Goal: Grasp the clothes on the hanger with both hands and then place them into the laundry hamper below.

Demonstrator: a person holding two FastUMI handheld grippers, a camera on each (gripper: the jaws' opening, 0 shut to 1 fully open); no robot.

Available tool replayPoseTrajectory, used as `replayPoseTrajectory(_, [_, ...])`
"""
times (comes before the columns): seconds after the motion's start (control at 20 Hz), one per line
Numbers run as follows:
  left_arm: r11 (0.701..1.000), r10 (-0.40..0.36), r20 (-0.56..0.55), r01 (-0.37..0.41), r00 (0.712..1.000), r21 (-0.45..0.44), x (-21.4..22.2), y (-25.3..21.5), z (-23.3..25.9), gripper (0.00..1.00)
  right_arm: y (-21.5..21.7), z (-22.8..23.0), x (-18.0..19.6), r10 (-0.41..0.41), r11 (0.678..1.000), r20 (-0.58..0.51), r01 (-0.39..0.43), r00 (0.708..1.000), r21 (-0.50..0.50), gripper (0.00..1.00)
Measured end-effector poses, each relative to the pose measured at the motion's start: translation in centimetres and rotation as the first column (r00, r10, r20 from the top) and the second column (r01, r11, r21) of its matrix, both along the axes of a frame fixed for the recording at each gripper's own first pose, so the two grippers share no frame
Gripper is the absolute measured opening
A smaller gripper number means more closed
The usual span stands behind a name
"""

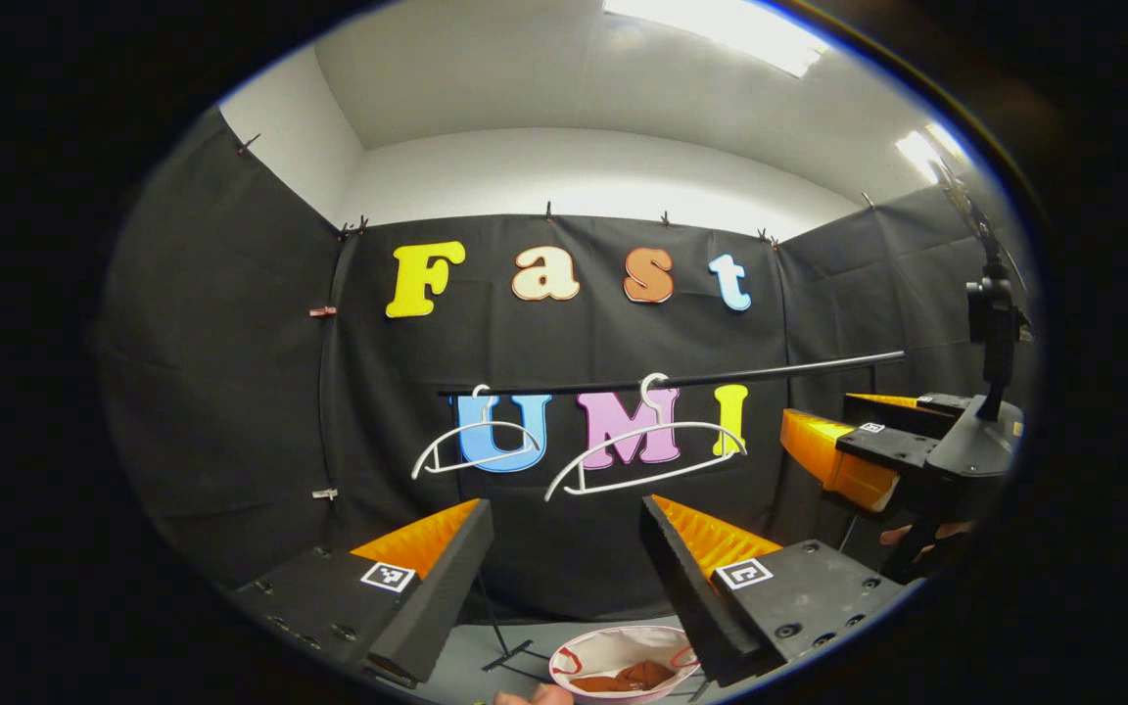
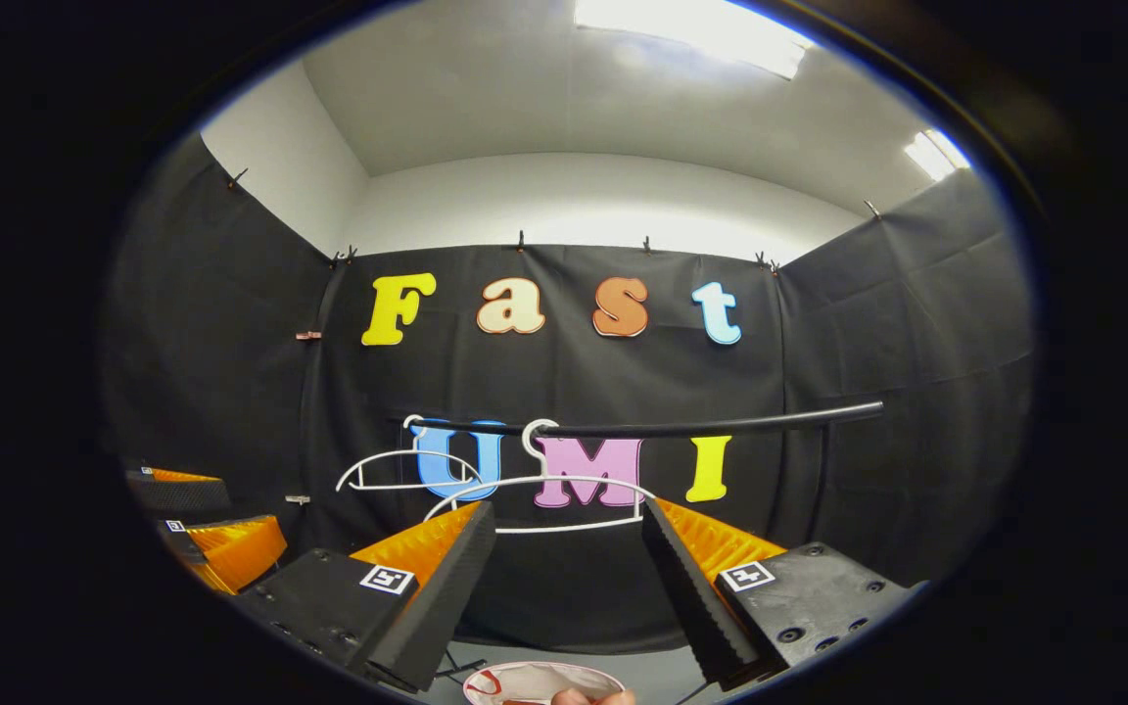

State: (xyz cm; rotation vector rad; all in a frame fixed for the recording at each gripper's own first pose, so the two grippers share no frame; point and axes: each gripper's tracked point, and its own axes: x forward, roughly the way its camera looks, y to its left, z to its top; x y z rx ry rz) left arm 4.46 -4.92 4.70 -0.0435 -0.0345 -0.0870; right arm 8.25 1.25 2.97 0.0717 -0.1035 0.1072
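Below the rail (image 1: 672,380), clothes (image 1: 628,676) lie in the hamper (image 1: 579,658). Two bare hangers (image 1: 644,452) hang on it. Left gripper (image 1: 564,578) and right gripper (image 2: 569,578) both spread wide, holding nothing.

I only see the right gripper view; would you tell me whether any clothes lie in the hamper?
Observer: Yes, the left gripper view shows brown cloth lying in the hamper.
Operator: Thank you. Where do my tongs sit, seen from outside?
Observer: In that view the right tongs stand open, below the right end of the rail.
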Motion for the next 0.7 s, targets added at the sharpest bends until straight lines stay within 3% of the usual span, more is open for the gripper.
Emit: replayPoseTrajectory(0.7, [1.0,-0.005,-0.003,0.005,1.0,-0.004,-0.03,0.25,-0.64,0.96,0.44,0.11,-0.42,0.013,1.0,0.001,-0.013,1.0,-0.012,0.99])
